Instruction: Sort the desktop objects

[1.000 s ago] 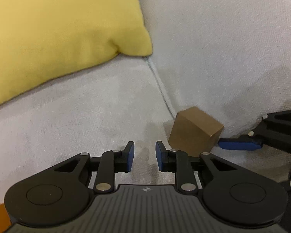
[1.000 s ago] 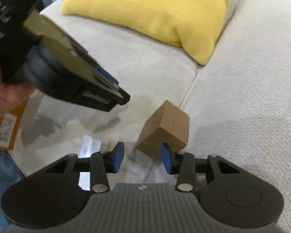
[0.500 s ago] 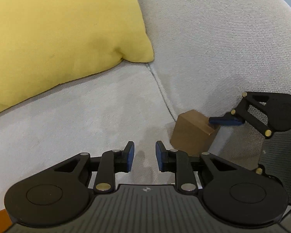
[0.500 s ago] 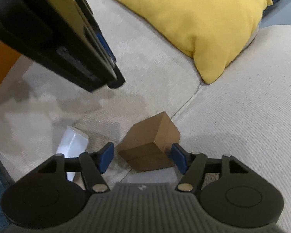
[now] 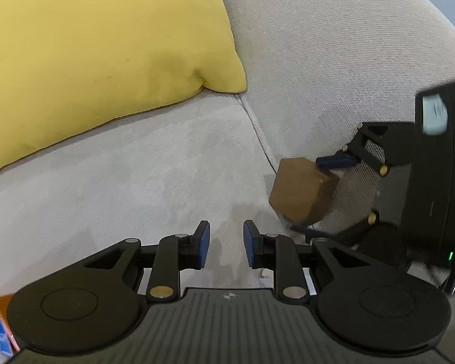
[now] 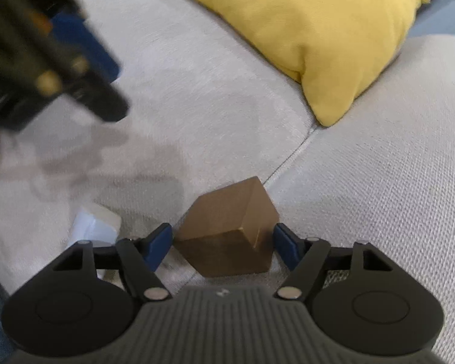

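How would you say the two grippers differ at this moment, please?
The right gripper has its jaws spread wide around the brown cube, while the left gripper has its jaws close together with only a narrow gap and nothing between them. The right gripper sits down at the sofa seam by the cube; the left gripper is off to the side above the seat. Both have black bodies and blue finger pads.

One brown cube (image 6: pixel 230 232), one yellow cushion (image 5: pixel 100 48), one white object (image 6: pixel 95 223), two grippers.

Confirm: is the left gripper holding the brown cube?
No. The left gripper is open with nothing between its fingers; the brown cube sits between the right gripper's fingers.
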{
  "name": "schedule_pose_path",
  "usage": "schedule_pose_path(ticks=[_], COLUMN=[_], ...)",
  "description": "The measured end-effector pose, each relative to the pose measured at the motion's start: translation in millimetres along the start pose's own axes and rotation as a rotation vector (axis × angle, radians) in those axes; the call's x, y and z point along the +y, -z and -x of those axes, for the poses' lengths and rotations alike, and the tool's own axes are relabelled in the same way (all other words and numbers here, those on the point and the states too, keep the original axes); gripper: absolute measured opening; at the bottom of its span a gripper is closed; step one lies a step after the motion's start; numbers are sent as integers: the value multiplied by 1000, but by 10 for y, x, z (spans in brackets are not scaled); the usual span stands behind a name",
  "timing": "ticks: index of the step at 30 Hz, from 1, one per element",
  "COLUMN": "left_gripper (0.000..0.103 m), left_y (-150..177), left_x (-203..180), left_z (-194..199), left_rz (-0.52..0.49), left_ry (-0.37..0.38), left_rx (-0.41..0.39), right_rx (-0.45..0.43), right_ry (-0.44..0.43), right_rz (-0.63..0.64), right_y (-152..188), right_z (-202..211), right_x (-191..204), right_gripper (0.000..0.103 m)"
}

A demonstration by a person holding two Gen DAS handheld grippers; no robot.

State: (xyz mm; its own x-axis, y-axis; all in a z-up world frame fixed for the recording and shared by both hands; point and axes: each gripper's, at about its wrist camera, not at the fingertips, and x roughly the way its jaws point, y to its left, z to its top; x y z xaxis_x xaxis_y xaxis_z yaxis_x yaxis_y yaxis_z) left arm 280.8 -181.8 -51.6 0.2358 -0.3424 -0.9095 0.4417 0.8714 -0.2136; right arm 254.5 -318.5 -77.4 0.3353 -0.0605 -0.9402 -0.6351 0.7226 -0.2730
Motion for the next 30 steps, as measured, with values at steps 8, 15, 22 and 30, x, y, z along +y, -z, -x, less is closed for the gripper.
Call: schedule_pose_path(ticks=[8, 15, 22, 30], left_gripper=[26, 26, 27, 58], left_y=[144, 274, 343, 327], left_x=[145, 243, 230, 157], left_z=[302, 498, 497, 565], left_rz=[33, 57, 54, 54], left_ry=[-37, -56, -63, -46], left_rx=[-30, -44, -31, -60], right_rx=[-164, -248, -300, -227], right_ry=[-276, -422, -378, -308], right_rz=[-320, -354, -278, -236], right_y=[-60, -106, -170, -232], right_z=[302, 424, 302, 332], right_x=[-341, -112, 106, 67], right_gripper=[69, 68, 66, 71])
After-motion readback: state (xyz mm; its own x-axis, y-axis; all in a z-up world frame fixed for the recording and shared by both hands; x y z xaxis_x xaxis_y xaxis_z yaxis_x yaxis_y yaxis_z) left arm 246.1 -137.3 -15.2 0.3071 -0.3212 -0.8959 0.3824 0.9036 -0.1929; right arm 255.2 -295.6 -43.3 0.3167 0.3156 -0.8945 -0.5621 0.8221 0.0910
